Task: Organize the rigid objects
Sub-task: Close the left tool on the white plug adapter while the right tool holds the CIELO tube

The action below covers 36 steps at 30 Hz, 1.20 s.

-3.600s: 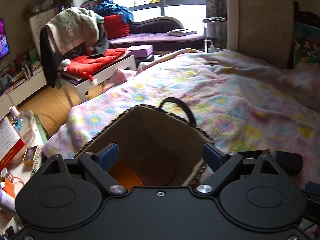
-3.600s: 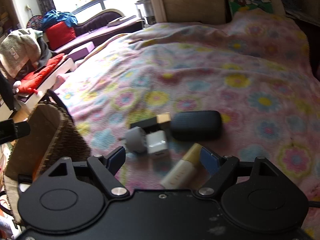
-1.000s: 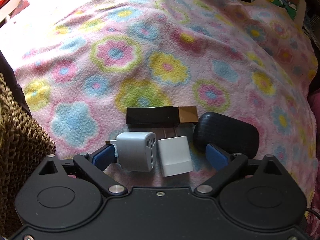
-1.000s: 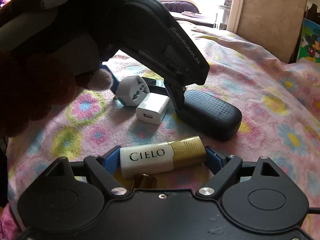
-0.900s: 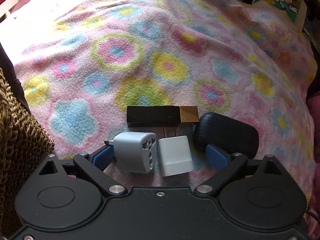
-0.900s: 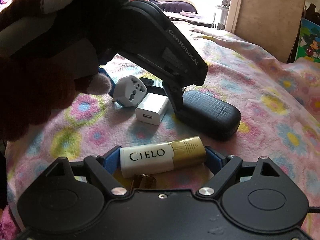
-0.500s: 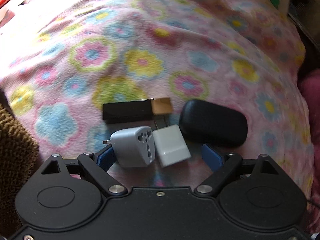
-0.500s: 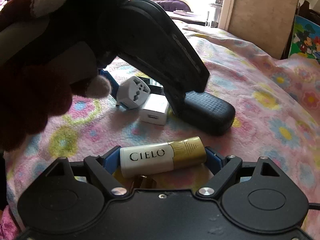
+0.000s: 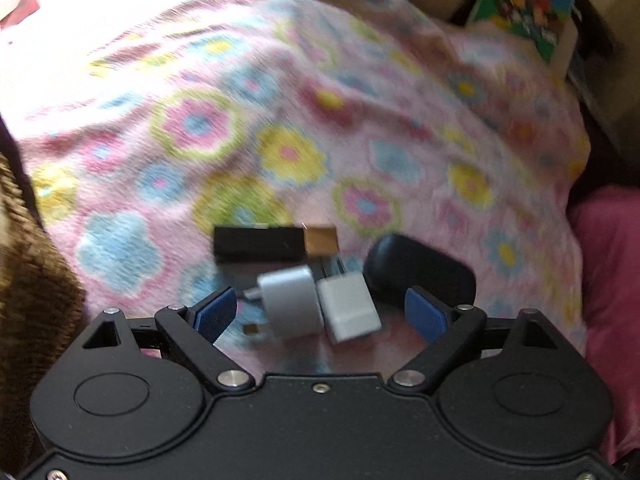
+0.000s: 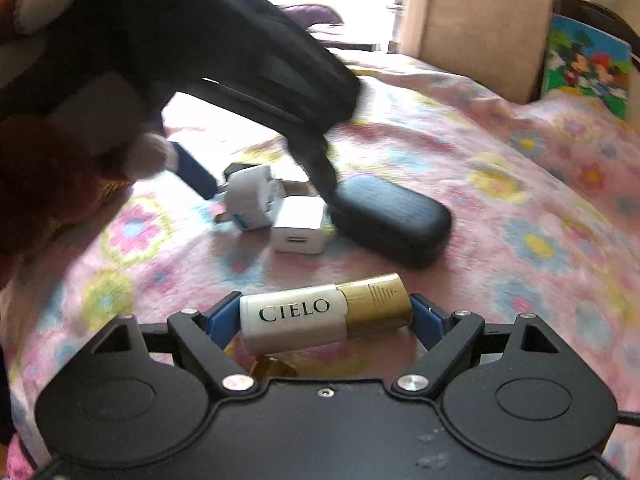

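Note:
My left gripper (image 9: 320,314) is open over the flowered blanket, its fingers on either side of a grey travel adapter (image 9: 292,306) and a white charger cube (image 9: 348,308). Beyond them lie a black-and-gold box (image 9: 264,242) and a black oval case (image 9: 420,276). My right gripper (image 10: 328,316) is shut on a white-and-gold tube marked CIELO (image 10: 324,312), held crosswise between its pads. In the right wrist view the left gripper (image 10: 260,184) reaches down over the adapter (image 10: 256,198), the charger (image 10: 298,226) and the case (image 10: 392,220).
A woven brown basket (image 9: 28,280) stands at the left edge of the bed. A cartoon picture (image 9: 524,20) leans at the far right by the headboard (image 10: 480,20). A pink cushion (image 9: 608,264) lies at the right.
My left gripper has shifted; the adapter has tipped and turned, and the charger cube has turned beside it. The right gripper still holds the tube.

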Motion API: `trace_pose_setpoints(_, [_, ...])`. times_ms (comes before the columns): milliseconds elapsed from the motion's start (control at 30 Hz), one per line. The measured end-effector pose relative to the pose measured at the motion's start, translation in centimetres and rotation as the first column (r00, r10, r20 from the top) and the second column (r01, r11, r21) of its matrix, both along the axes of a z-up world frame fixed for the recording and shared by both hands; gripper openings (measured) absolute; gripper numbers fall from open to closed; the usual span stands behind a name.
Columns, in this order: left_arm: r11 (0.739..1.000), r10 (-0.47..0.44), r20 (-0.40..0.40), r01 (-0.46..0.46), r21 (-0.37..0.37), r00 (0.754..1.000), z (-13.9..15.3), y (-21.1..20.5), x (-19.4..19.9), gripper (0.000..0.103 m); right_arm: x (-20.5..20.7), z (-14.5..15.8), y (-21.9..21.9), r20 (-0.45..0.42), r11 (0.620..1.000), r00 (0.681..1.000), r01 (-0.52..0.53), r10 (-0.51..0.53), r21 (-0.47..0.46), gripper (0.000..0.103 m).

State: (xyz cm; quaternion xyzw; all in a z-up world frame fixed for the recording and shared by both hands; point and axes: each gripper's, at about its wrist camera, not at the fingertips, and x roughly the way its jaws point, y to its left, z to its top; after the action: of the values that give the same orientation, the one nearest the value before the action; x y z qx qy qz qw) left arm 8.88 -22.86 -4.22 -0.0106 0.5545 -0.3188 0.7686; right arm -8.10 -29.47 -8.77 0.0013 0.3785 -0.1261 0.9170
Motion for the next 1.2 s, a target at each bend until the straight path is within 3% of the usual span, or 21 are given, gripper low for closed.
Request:
trace_pose_setpoints(267, [0.998,0.07,-0.015,-0.07,0.008,0.997,-0.2,1.1,1.7,0.088,-1.0,-0.6,-1.0,0.031,0.992,0.991,0.129,-0.129,0.008,0.087])
trace_pose_setpoints(500, [0.996,0.077,-0.035,-0.075,0.045,0.996,-0.9,1.1,1.1,0.087,-1.8,-1.8,-1.1,0.06,0.987,0.985,0.16,-0.159,-0.016,0.088])
trace_pose_setpoints(567, [0.995,0.079,-0.034,-0.077,0.062,0.996,-1.2,1.0,1.0,0.084,-1.9,-1.9,-1.2,0.067,0.986,0.984,0.166,-0.165,-0.007,0.088])
trace_pose_setpoints(733, [0.997,0.054,-0.083,-0.05,0.054,0.995,-2.4,0.5,0.9,0.059,-2.0,-1.8,-1.1,0.074,0.986,0.983,0.167,-0.165,-0.012,0.088])
trace_pose_setpoints(867, [0.997,0.045,-0.04,-0.043,0.058,0.998,-2.0,0.1,0.5,0.048,-1.9,-1.9,-1.0,0.077,0.985,0.983,0.171,-0.169,-0.012,0.088])
trace_pose_setpoints(1200, [0.996,0.067,0.016,-0.068,0.053,0.998,-0.5,0.3,-0.2,0.048,-2.1,-1.0,-0.7,0.087,0.978,0.974,0.21,-0.209,0.001,0.087])
